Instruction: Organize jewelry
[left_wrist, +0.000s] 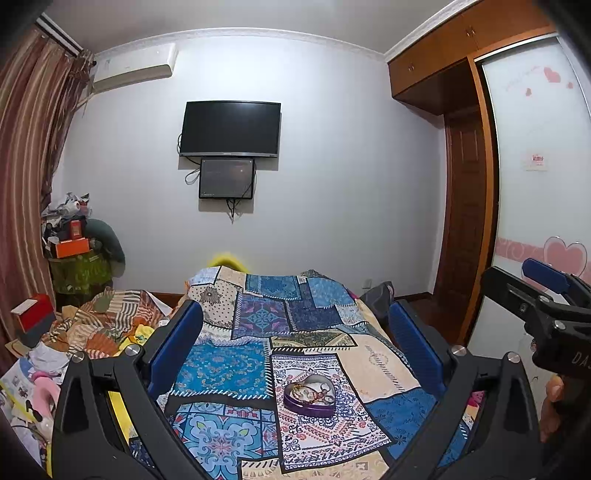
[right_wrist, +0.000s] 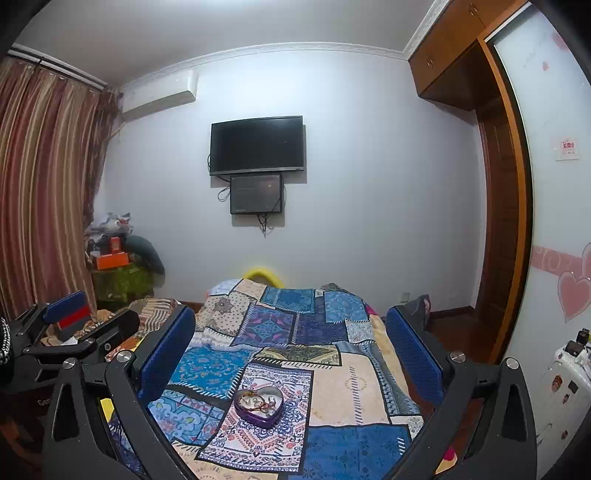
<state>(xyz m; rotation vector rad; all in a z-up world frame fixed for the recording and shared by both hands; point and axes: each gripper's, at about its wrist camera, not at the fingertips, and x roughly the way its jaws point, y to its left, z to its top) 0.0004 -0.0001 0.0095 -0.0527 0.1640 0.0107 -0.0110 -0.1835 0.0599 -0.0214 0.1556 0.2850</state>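
While both sets of tongs hang above the bed with nothing between them, the left gripper (left_wrist: 295, 350) and the right gripper (right_wrist: 291, 350) stand wide apart. Ahead of both, near the patchwork quilt's (left_wrist: 229, 365) near end, sits the heart-shaped tin (left_wrist: 309, 395), open, with tangled jewelry (left_wrist: 314, 394) inside. Soft bedding could let the tin tip or slide under a push, and linked chains may drag out together. Quilt around the tin lies bare; clutter (left_wrist: 92, 332) crowds the left side.
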